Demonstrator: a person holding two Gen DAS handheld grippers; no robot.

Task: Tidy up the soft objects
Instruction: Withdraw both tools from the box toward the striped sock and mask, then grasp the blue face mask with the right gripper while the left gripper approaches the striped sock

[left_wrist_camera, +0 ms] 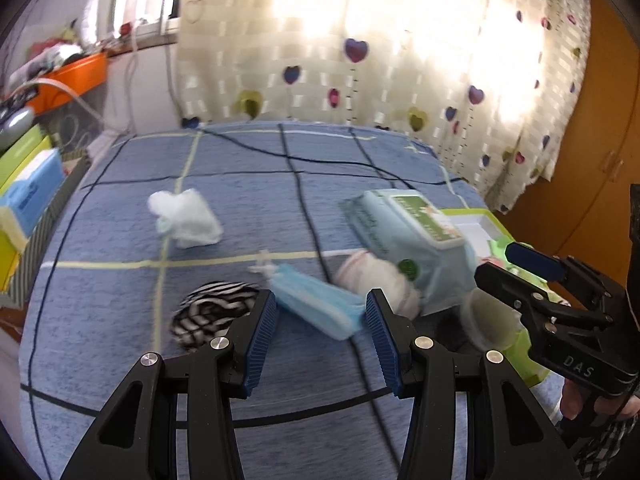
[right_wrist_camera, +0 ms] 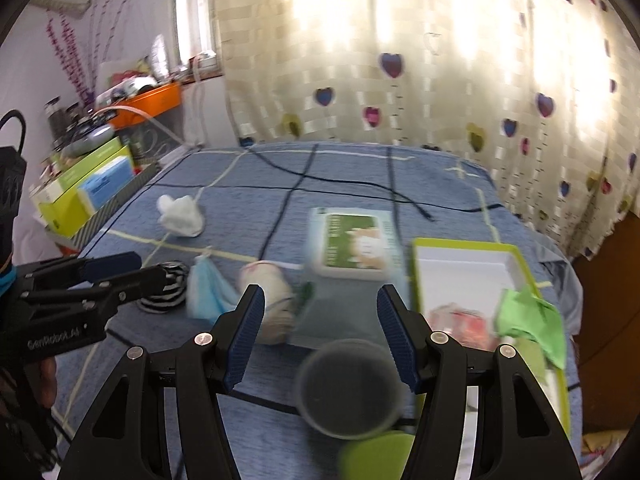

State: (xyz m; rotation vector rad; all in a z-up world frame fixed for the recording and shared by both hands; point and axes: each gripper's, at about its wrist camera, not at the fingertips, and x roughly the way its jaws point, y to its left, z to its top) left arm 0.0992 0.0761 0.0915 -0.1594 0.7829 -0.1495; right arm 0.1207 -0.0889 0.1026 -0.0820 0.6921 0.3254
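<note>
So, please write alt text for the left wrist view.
Open left gripper hovers over a blue folded face mask on a blue checked bedspread, with a black-and-white striped cloth and a white crumpled sock nearby.

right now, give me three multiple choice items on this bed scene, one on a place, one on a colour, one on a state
1. Where does the striped black-and-white cloth lie relative to the blue face mask, seen from the left wrist?
A. to its left
B. on top of it
C. inside the tray

2. What colour is the rim of the tray on the bed?
A. orange
B. lime green
C. black

3. How does the left gripper stand?
A. shut on the wipes pack
B. shut on the white sock
C. open, holding nothing

Answers:
1 A: the striped cloth sits left of the mask on the blue bedspread.
2 B: the white-floored tray has a lime green border.
3 C: its fingers are spread apart with only the mask's end seen between them, ungripped.
</note>
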